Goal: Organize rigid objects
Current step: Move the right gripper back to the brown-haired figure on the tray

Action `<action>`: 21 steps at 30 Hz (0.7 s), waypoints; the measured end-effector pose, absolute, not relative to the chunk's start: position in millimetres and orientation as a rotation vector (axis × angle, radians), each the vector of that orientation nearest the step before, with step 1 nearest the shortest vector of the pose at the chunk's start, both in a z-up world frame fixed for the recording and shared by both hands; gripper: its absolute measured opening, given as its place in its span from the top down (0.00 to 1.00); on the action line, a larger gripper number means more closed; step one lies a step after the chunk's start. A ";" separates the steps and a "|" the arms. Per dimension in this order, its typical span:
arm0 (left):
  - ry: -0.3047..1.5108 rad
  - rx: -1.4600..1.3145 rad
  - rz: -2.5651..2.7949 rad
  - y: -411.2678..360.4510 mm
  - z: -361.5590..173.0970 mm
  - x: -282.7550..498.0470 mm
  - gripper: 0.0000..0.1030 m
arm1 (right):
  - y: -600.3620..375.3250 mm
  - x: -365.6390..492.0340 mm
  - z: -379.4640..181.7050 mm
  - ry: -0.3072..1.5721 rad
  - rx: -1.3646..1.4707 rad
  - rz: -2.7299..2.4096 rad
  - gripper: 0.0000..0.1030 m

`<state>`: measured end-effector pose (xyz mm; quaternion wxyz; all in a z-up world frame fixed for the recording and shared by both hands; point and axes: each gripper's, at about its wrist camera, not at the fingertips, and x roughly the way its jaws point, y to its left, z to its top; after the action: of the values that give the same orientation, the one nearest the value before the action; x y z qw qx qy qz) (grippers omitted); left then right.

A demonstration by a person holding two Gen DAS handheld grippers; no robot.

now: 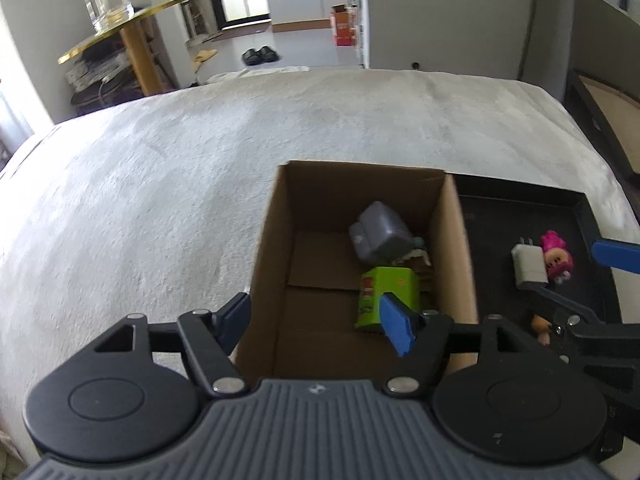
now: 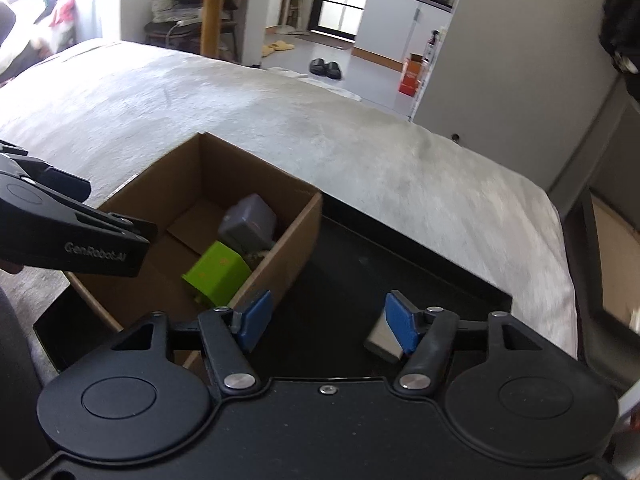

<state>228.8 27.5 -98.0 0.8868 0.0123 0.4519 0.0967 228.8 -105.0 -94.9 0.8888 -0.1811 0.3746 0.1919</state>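
An open cardboard box (image 1: 272,216) (image 2: 296,240) stands on a white bed and holds a grey block (image 1: 380,236) (image 2: 248,222) and a green carton (image 1: 386,294) (image 2: 216,272). To its right lies a black tray (image 1: 520,208) (image 2: 400,256) with a white charger plug (image 1: 528,266) (image 2: 382,338) and a pink-haired doll (image 1: 558,256). My left gripper (image 1: 316,324) is open and empty over the box's near edge. My right gripper (image 2: 328,322) is open over the tray, its right finger beside the plug; it also shows in the left wrist view (image 1: 576,276).
The white bed cover (image 1: 160,184) spreads to the left of and beyond the box. A small orange-headed toy (image 1: 540,324) lies on the tray's near side. A gold round side table (image 1: 128,28) with a glass jar stands past the bed. Slippers (image 1: 260,55) lie on the floor.
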 end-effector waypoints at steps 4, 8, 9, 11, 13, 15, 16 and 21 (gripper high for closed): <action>0.942 0.068 0.173 9.3 -99.2 226.8 0.32 | -124.1 224.9 -98.0 0.789 -0.324 0.374 0.34; 0.970 0.103 0.163 -2.4 -102.4 226.9 0.32 | -140.3 220.1 -100.7 0.777 -0.285 0.346 0.23; 0.976 0.106 0.161 -4.3 -102.7 227.0 0.32 | -145.2 220.3 -102.3 0.779 -0.273 0.343 0.23; 0.977 0.111 0.150 -7.3 -101.8 225.0 0.32 | -151.6 218.8 -105.6 0.782 -0.255 0.342 0.20; 0.981 0.126 0.145 -11.6 -102.3 224.0 0.32 | -156.4 215.3 -107.8 0.769 -0.248 0.331 0.16; 0.987 0.126 0.133 -13.6 -103.5 222.2 0.31 | -162.1 213.3 -109.8 0.766 -0.225 0.325 0.14; 0.994 0.121 0.131 -13.7 -104.1 221.3 0.28 | -165.9 213.4 -109.8 0.767 -0.208 0.326 0.14; 0.980 0.107 0.145 -13.0 -101.2 214.2 0.12 | -179.0 210.5 -114.1 0.755 -0.131 0.321 0.09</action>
<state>214.2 -13.0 -101.2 0.8784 0.0514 0.4700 0.0695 210.5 -179.0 -114.1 0.9150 -0.0636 0.3666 0.1559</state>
